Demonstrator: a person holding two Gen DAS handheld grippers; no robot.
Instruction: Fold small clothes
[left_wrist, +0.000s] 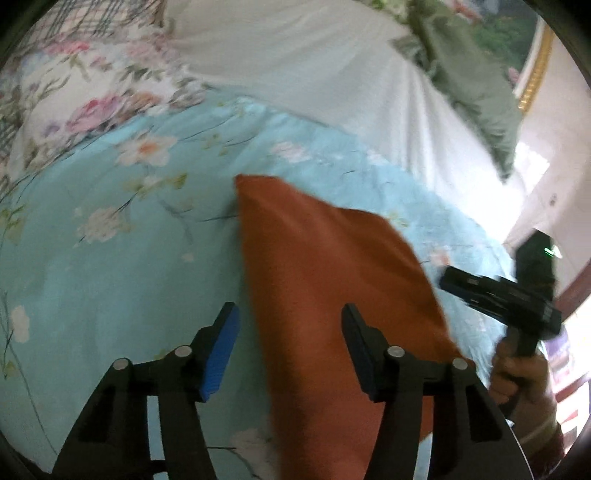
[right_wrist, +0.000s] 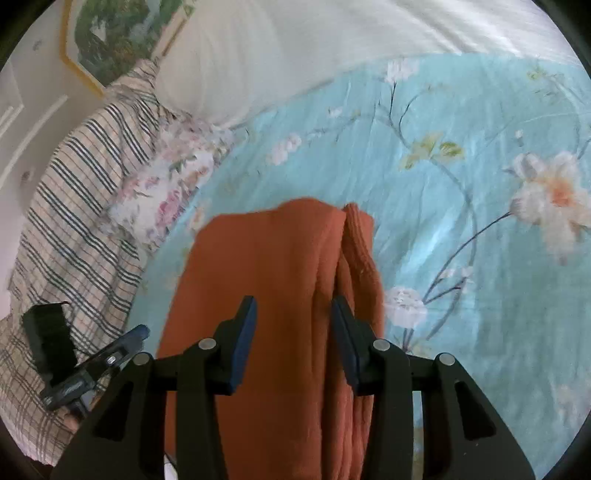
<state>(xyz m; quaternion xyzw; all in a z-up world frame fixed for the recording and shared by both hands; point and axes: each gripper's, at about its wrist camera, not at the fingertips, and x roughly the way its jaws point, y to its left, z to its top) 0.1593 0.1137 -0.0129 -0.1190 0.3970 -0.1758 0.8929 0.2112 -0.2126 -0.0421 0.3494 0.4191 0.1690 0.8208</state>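
Observation:
A rust-orange garment (left_wrist: 325, 266) lies folded into a long strip on a light-blue floral bedsheet (left_wrist: 110, 266). My left gripper (left_wrist: 290, 350) is open just above the garment's near end, its left finger over the sheet. In the right wrist view the garment (right_wrist: 273, 280) shows stacked folded layers with a ribbed edge at the right. My right gripper (right_wrist: 293, 339) is open above the garment's near part, fingers apart on either side. The right gripper also shows in the left wrist view (left_wrist: 498, 299), held in a hand; the left gripper shows at the right wrist view's lower left (right_wrist: 92, 365).
A white sheet (left_wrist: 303, 62) covers the far bed. A floral pillow (right_wrist: 166, 188) and a striped plaid blanket (right_wrist: 81, 229) lie at the left. A green cloth (left_wrist: 469, 81) lies at the far right. A framed picture (right_wrist: 110, 33) hangs on the wall.

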